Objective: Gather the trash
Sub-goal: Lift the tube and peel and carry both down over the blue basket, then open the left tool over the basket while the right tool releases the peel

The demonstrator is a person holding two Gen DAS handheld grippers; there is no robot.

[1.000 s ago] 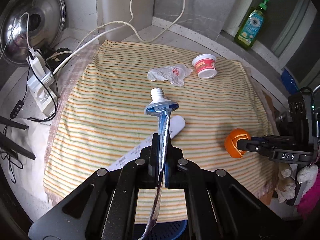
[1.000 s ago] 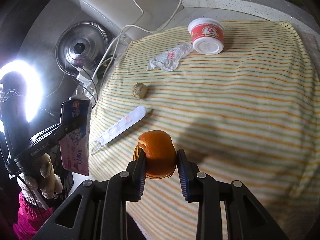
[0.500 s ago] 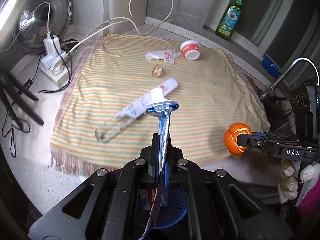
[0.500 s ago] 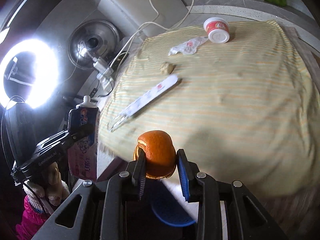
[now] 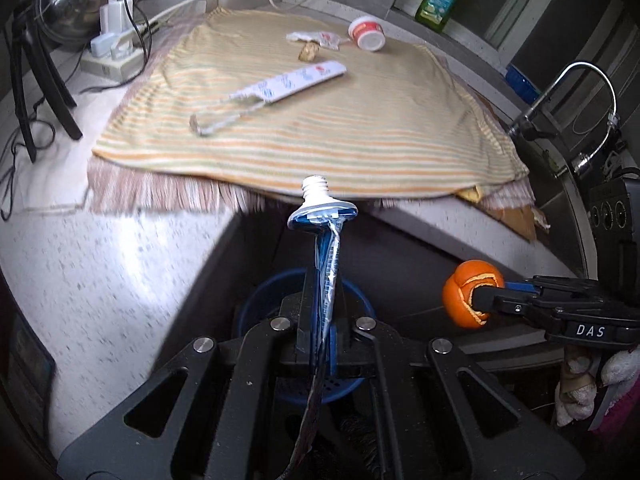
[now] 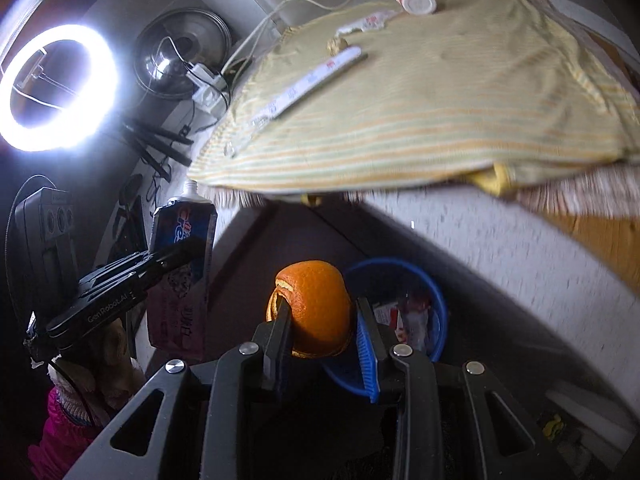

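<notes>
Judging by looks, the flattened, floppy toothpaste tube [image 5: 326, 256] is pinched mid-body by the shut left gripper [image 5: 320, 320], while the light, soft orange peel [image 6: 314, 306] is clamped across its dome by the right gripper [image 6: 322, 320], with the blue bin [image 6: 434, 300] at 3 o'clock of the peel.

— How are your two grippers sitting over the blue bin [image 5: 256, 304]?

— Your left gripper [image 5: 318, 320] points steeply down above it, jaws pinched flat on the toothpaste tube [image 5: 326, 248]. Your right gripper [image 6: 324, 320] hangs just beside it, also over the bin, jaws partly apart and pressing the orange peel [image 6: 314, 304] from both sides.
</notes>
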